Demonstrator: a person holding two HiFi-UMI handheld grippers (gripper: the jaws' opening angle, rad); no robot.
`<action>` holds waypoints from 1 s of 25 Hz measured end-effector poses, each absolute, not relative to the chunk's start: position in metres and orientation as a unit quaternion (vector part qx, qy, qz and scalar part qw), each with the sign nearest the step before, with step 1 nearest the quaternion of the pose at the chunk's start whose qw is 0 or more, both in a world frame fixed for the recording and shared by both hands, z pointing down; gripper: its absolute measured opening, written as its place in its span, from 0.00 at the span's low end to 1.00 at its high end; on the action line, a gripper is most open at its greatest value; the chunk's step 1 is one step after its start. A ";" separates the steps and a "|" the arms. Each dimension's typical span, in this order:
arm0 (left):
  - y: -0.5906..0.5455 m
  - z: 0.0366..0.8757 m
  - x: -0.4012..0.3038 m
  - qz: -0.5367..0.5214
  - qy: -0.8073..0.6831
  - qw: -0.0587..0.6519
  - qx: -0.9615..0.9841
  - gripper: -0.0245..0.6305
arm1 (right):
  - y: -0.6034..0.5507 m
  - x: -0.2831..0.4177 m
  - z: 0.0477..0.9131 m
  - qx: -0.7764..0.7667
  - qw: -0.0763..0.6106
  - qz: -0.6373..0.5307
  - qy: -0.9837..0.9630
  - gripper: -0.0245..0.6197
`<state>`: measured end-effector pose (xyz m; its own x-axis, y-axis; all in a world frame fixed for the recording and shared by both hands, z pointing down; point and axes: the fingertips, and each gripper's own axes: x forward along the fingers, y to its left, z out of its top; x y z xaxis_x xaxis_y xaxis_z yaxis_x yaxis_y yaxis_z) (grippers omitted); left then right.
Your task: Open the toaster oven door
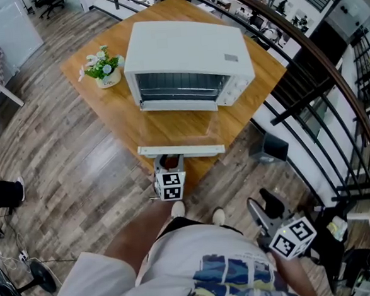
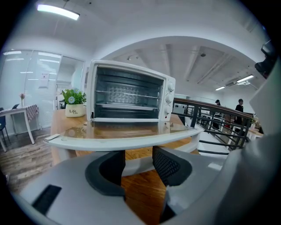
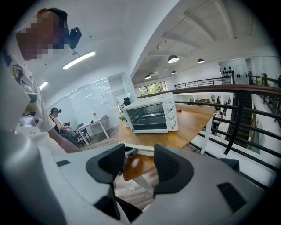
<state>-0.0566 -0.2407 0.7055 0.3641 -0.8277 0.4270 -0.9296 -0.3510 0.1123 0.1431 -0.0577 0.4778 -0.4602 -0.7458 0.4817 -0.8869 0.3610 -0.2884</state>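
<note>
The white toaster oven point(image 1: 191, 61) stands on the wooden table point(image 1: 106, 112), and its glass door point(image 1: 180, 130) lies folded down flat toward me. The door's white handle bar point(image 1: 181, 151) runs along the front edge. My left gripper point(image 1: 167, 159) is just under and in front of that bar. In the left gripper view the handle point(image 2: 131, 141) crosses right above the gripper point(image 2: 138, 160), whose fingers point(image 2: 169, 167) stand apart without pressing on it. My right gripper point(image 1: 263, 209) hangs low at my right side, open and holding nothing, and the oven point(image 3: 151, 115) is far beyond its jaws point(image 3: 136, 162).
A small potted plant point(image 1: 106, 70) sits left of the oven. A dark railing point(image 1: 333, 102) curves along the right side of the table. A black box point(image 1: 270, 148) lies on the wood floor by the table's right corner. My shoes point(image 1: 176, 208) are near the table's front.
</note>
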 end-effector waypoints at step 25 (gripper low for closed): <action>-0.240 0.708 -0.056 0.152 -0.542 0.171 0.809 0.32 | -0.061 0.140 0.482 0.499 0.139 0.255 -0.816 0.32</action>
<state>-0.0558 -0.2402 0.7077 0.3659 -0.8251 0.4305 -0.9287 -0.3539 0.1112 0.1396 -0.0607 0.4823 -0.4634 -0.7435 0.4821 -0.8857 0.3717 -0.2781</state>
